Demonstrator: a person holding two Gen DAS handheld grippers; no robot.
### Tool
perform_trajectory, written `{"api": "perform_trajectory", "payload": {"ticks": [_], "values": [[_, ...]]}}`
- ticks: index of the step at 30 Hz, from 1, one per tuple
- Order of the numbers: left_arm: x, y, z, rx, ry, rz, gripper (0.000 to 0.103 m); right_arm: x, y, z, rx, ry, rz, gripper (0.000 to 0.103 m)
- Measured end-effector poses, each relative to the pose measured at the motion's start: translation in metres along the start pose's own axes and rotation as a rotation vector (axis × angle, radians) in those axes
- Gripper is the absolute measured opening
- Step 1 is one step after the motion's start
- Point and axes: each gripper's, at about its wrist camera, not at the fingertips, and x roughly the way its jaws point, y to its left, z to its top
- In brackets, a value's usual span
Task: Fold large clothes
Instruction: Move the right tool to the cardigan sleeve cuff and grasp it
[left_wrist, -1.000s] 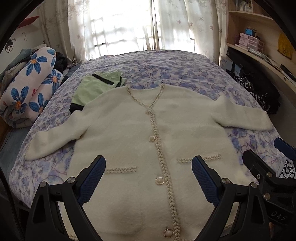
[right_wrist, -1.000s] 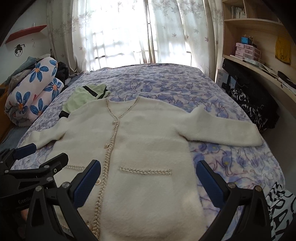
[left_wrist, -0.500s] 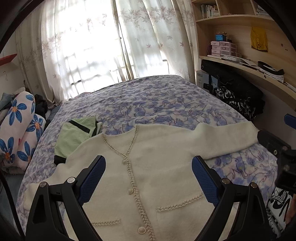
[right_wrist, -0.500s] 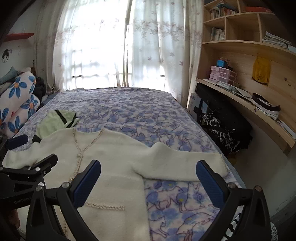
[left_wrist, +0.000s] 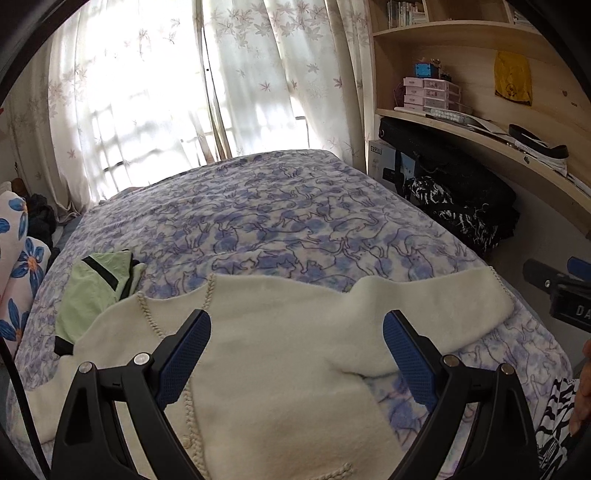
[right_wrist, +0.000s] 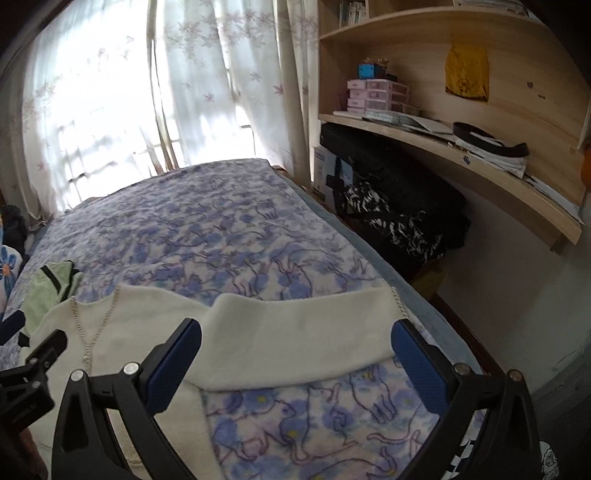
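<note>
The left gripper (left_wrist: 295, 350) hangs with its jaws spread wide and empty above the cream fleece cardigan with braided trim (left_wrist: 280, 354). The right gripper (right_wrist: 295, 362) is equally agape over the cardigan's outstretched sleeve (right_wrist: 303, 332). The cardigan lies flat on the blue cat-print bedspread (left_wrist: 295, 214), beside a folded pale-green garment (left_wrist: 92, 288).

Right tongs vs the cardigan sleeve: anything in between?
Nothing. In the right wrist view the open right tongs frame the white cardigan's sleeve directly; only bare bedspread shows below it.
</note>
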Motion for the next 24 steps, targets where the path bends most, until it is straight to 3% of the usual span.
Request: {"api": "perform_trajectory", "payload": {"ticks": [4,6,12,17,21,23,24], "values": [[0.052,-0.017,-0.002,-0.024,0.04,-0.013,0.094,0.075,-0.027,-0.007,0.05,0.135,-0.024,0.083],[0.076,-0.025,-0.006,-0.036,0.047,-0.003,0.094,0.109,-0.04,-0.018,0.08,0.204,-0.048,0.083],[0.139,-0.046,-0.023,-0.04,0.09,0.025,0.094,0.175,-0.087,-0.057,0.291,0.383,-0.004,0.083],[0.167,-0.052,-0.036,-0.059,0.128,0.012,0.094,0.208,-0.102,-0.072,0.394,0.436,0.005,0.083],[0.179,-0.053,-0.041,-0.068,0.172,-0.033,0.094,0.23,-0.108,-0.073,0.434,0.418,-0.006,0.083],[0.18,-0.051,-0.042,-0.078,0.176,-0.038,0.093,0.237,-0.106,-0.07,0.453,0.395,-0.022,0.079],[0.181,-0.049,-0.043,-0.083,0.174,-0.035,0.092,0.238,-0.105,-0.068,0.445,0.379,-0.032,0.07]]}}
